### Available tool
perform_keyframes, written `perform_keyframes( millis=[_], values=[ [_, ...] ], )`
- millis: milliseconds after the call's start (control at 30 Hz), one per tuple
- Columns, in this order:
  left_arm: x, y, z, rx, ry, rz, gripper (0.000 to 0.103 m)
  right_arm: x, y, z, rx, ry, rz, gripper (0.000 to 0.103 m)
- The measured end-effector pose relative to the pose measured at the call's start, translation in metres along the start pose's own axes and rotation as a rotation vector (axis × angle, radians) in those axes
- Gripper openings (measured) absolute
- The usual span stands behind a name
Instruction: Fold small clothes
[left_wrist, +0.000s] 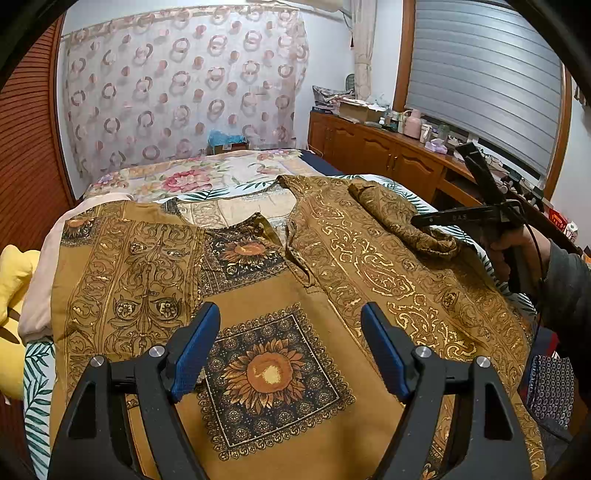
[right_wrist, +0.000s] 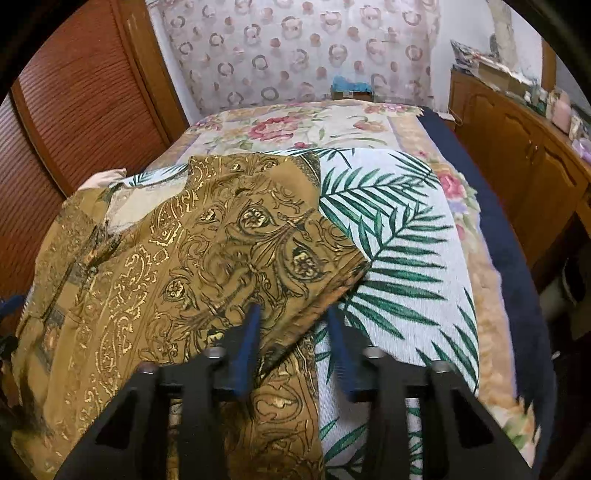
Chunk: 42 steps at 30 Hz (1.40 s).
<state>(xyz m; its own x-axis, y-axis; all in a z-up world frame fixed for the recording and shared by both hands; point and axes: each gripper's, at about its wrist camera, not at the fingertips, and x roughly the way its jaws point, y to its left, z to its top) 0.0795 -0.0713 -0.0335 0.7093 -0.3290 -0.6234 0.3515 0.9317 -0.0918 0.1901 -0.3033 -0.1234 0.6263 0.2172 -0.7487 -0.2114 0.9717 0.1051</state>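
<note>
A mustard-brown shirt (left_wrist: 332, 277) with gold paisley and sunflower squares lies spread on the bed. Its right sleeve (left_wrist: 399, 218) is folded inward over the body. My left gripper (left_wrist: 290, 310) hovers open above the lower sunflower square, with nothing between its blue pads. A hand (left_wrist: 509, 254) at the right holds my right gripper (left_wrist: 417, 221), which points at the folded sleeve. In the right wrist view the right gripper (right_wrist: 293, 310) stands narrowly open over the edge of the folded sleeve (right_wrist: 258, 229). The pads are apart and do not pinch the cloth of the shirt (right_wrist: 110, 295).
A palm-leaf sheet (right_wrist: 399, 258) covers the bed under the shirt, with a floral quilt (left_wrist: 192, 177) beyond it. A yellow cushion (left_wrist: 11, 295) sits at the left edge. A wooden cabinet (left_wrist: 369, 147) with clutter runs along the right, and a louvred wardrobe door (left_wrist: 26, 147) stands on the left.
</note>
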Motion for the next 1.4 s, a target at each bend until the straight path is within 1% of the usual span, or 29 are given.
perform_keyframes(
  millis=[100,167,200,300,367,400,433,533,633,733,767,833,867,933,1000,1100,1267,1400],
  values=[
    [0.000,0.001,-0.001,-0.003,-0.002,0.001,0.079,-0.007,0.008,0.003,-0.038,-0.039,-0.036,0.015],
    [0.000,0.003,-0.002,-0.006,-0.002,0.002,0.079,-0.012,0.015,0.005,-0.062,-0.070,-0.043,0.014],
    [0.000,0.003,-0.002,-0.008,-0.002,0.003,0.079,-0.016,0.019,0.006,-0.074,-0.088,-0.046,0.011],
    [0.000,0.006,-0.003,-0.012,-0.003,0.004,0.079,-0.022,0.035,0.009,-0.108,-0.127,-0.033,0.011],
    [-0.001,0.007,-0.003,-0.014,-0.006,0.007,0.079,-0.026,0.043,0.010,-0.126,-0.142,-0.058,0.011],
    [-0.001,0.009,-0.003,-0.019,-0.008,0.009,0.079,-0.026,0.047,0.010,-0.132,-0.142,-0.055,0.011],
    [-0.001,0.010,-0.003,-0.023,-0.009,0.009,0.079,-0.025,0.051,0.011,-0.137,-0.140,-0.026,0.011],
    [-0.003,0.014,-0.003,-0.030,-0.016,0.013,0.079,-0.020,0.065,0.012,-0.162,-0.126,0.003,0.011],
    [-0.004,0.020,-0.002,-0.043,-0.025,0.025,0.079,-0.016,0.073,0.011,-0.162,-0.117,0.060,0.011],
    [-0.004,0.026,-0.002,-0.056,-0.024,0.035,0.079,-0.013,0.078,0.012,-0.157,-0.106,0.079,0.011],
    [-0.003,0.028,-0.002,-0.062,-0.023,0.038,0.079,-0.011,0.080,0.013,-0.158,-0.097,0.092,0.013],
    [-0.003,0.033,-0.002,-0.069,-0.023,0.043,0.079,-0.005,0.086,0.012,-0.166,-0.089,0.091,0.024],
    [-0.003,0.034,-0.002,-0.070,-0.024,0.047,0.079,-0.004,0.086,0.012,-0.171,-0.085,0.090,0.026],
    [-0.004,0.038,-0.001,-0.070,-0.025,0.059,0.079,0.001,0.089,0.012,-0.186,-0.067,0.079,0.038],
    [-0.005,0.043,0.000,-0.073,-0.026,0.067,0.079,0.000,0.091,0.012,-0.203,-0.067,0.051,0.041],
    [-0.006,0.054,0.002,-0.078,-0.031,0.085,0.079,-0.006,0.093,0.010,-0.224,-0.084,0.038,0.052],
    [-0.005,0.079,0.007,-0.085,-0.030,0.134,0.079,0.001,0.087,0.006,-0.223,-0.075,0.012,0.052],
    [-0.003,0.102,0.013,-0.081,-0.022,0.181,0.079,0.013,0.081,0.002,-0.223,-0.053,-0.026,0.052]
  ],
)
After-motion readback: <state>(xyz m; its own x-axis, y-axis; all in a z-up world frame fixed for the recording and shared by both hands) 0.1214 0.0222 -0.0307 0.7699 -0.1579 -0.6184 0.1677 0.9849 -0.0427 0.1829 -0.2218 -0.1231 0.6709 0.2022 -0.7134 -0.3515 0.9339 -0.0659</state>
